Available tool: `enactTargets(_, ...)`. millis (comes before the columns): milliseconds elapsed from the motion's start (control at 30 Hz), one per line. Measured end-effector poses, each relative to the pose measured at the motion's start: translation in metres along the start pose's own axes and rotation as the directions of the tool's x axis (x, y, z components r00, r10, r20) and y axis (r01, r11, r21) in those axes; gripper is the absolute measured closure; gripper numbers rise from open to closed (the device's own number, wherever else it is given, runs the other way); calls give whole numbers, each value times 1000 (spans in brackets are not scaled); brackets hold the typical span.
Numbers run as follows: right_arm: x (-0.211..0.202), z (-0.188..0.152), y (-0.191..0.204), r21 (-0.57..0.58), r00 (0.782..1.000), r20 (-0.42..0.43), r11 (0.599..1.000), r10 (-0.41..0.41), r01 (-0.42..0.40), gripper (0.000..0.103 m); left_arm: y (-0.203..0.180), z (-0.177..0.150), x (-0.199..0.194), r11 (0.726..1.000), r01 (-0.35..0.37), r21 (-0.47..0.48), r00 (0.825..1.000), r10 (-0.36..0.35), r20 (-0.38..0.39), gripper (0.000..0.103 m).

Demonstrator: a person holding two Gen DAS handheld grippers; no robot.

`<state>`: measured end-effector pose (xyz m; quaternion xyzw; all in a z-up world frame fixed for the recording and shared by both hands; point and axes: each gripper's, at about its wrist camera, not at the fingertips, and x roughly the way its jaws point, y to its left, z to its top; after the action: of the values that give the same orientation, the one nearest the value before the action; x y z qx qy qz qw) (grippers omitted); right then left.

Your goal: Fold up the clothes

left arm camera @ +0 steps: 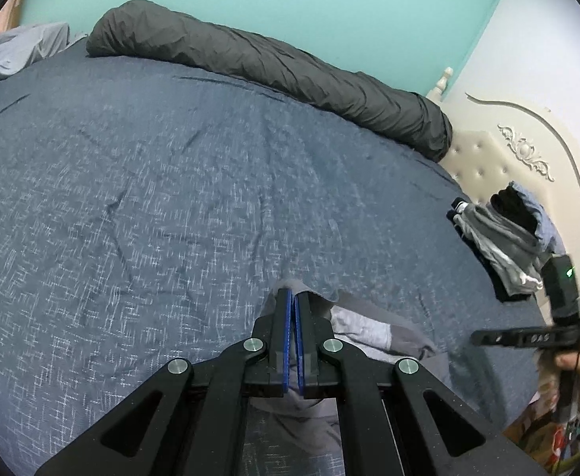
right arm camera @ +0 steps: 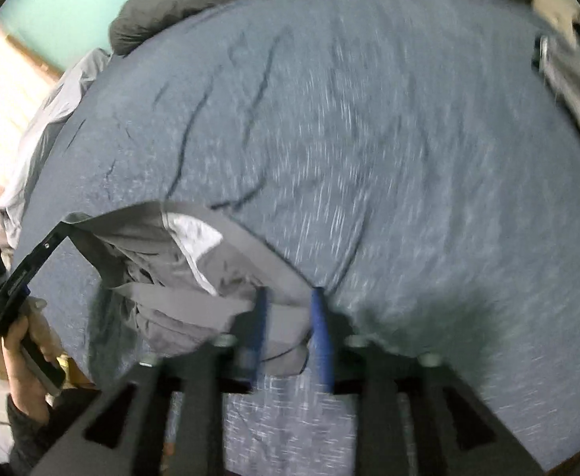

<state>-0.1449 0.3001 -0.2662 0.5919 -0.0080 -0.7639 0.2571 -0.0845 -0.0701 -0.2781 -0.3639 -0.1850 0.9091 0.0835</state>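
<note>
One grey garment point(right arm camera: 179, 261) on the bed point(left arm camera: 151, 182): left gripper point(left arm camera: 293, 297) pinches it, right gripper point(right arm camera: 290, 301) gapes around its edge.

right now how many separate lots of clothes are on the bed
2. A grey garment at the near edge, held by the left gripper with the right gripper at it too; a pile by the headboard. More may lie out of view.

bedspread point(left arm camera: 171, 198): navy, white flecks | garment point(right arm camera: 210, 265): grey | wall point(left arm camera: 290, 0): turquoise
</note>
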Motion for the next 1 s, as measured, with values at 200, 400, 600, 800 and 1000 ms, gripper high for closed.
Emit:
enactTargets(200,22,-15,-3,-33,999,-32,999,4,-5,71,11,0,5,1000,-9,-17,1000,9,-11,101)
enactTargets(400,42,-22,-2,-91,998,-61,996,-19,14,71,13,-2,6,1000,-11,-21,1000,11,-13,101)
enactTargets(600,44,-21,-9,-86,1000,-16,996,9,-10,86,15,-3,8,1000,-20,-24,1000,20,-16,101)
enactTargets(800,30,-16,-3,-145,999,46,989,0,7,99,18,-3,8,999,-27,-32,1000,27,-14,101)
enactTargets(1000,-4,-10,4,-187,986,164,982,-7,38,100,20,2,-2,999,-28,-35,1000,28,5,101)
